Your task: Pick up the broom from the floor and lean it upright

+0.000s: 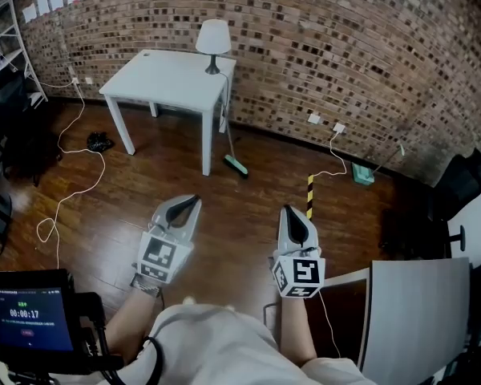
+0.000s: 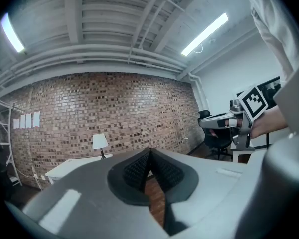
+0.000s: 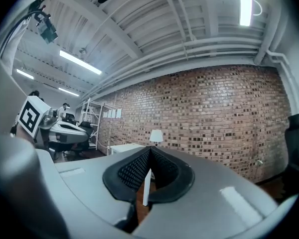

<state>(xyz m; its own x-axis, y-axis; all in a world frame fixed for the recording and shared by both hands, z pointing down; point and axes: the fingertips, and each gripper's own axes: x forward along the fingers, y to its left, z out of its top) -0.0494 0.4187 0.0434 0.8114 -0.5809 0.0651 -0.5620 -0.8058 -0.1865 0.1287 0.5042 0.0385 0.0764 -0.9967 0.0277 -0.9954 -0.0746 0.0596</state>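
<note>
Green-headed broom point(image 1: 235, 165) upright, handle up against white table point(image 1: 168, 79).

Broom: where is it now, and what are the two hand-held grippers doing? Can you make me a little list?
broom: upright against the white table's corner, green head on the floor
white table: by the brick wall
lamp: standing on the table
left hand-held gripper: shut, holding nothing, well away from the broom
right hand-held gripper: shut, holding nothing, well away from the broom
task: broom looks already leaned up
</note>
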